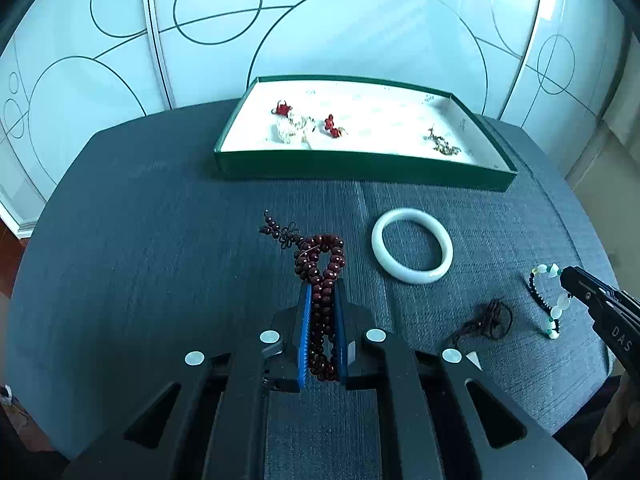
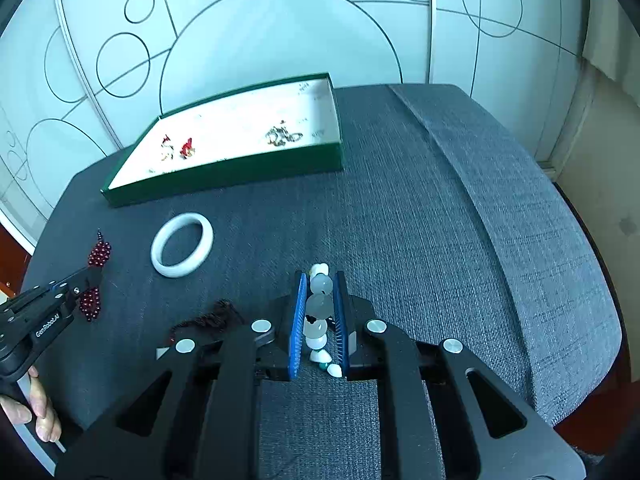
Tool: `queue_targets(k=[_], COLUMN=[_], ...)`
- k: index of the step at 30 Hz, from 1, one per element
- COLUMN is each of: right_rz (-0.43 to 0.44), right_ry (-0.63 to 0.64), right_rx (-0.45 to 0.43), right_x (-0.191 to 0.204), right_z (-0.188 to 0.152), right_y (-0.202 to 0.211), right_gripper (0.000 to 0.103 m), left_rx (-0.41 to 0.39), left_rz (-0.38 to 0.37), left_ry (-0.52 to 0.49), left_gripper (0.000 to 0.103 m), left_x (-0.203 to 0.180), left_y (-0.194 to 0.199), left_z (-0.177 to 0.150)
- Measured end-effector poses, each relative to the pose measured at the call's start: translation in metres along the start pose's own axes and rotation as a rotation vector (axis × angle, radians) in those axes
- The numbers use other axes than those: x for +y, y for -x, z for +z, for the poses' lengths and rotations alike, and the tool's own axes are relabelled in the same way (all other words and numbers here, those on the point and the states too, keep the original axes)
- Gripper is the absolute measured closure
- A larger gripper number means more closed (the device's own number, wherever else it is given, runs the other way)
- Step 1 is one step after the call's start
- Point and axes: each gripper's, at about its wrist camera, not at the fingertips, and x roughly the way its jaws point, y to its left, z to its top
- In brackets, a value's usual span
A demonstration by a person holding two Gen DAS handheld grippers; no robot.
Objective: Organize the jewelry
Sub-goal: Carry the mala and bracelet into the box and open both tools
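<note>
The landmark for this report is the shallow green-walled tray with a white floor [image 1: 362, 168], which stands at the far side of the dark grey fabric-covered surface [image 1: 160, 264]. Already lying in the tray are two small red ornaments with a pale whitish piece beside them [image 1: 296, 126] toward its left part, and a tangled gold-coloured chain [image 1: 442, 145] toward its right part; these count as placed. Four items are outside the tray, all on its near side. The left gripper [image 1: 322, 292] has its blue-padded fingers [image 1: 306, 320] closed on a long strand of dark red round beads [image 1: 322, 280], whose knotted tassel end trails toward the tray; whether the strand is lifted clear of the surface cannot be told. The right gripper [image 2: 320, 284] has its fingers [image 2: 298, 320] clamped on a bracelet of frosted white and green stones [image 2: 319, 308], positioned in front of the tray's right end. Between the two held pieces and nearer the tray, a smooth white jade-like bangle [image 1: 412, 246] lies flat and untouched. A thin dark brown cord necklace [image 1: 490, 318], bunched up, lies nearest the operator, well apart from the tray. Judgement: the task is partly done. Two pieces are in hand and appear ready for transfer to the tray; the bangle and the cord necklace remain to be collected afterwards.
</note>
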Motion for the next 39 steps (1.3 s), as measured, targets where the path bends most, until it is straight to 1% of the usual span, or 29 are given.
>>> queue_targets(k=[6,11,23,31,35,39], right_rz=[0.016,0.021,0.03,0.044,0.05,0.067], right_ry=[0.001,0.012,0.036,0.047,0.055,0.058], right_rx=[-0.034,-0.048,-0.045,-0.076,-0.101,-0.136], right_x=[0.002,0.006,0.014,0.02,0.024,0.03], right_z=[0.012,0.021,0.028,0.043,0.057,0.079], right_y=[0.012,0.016,0.014,0.021,0.024,0.028], right_gripper=[0.089,0.089,0.089,0.09,0.089,0.089], left_rx=[-0.029,-0.029,-0.028,-0.032,-0.058,-0.092], left_rz=[0.0,-0.005,0.001,-0.016,-0.019,-0.024], left_ry=[-0.003,-0.004,-0.019,-0.015,-0.036,-0.053], left_gripper=[0.092,0.092,0.092,0.092,0.092,0.092], left_x=[0.003,0.005,0.004,0.004,-0.001,-0.005], left_y=[0.007,0.007,0.004,0.008,0.013,0.017], left_z=[0.013,0.022,0.026,0.033,0.047,0.07])
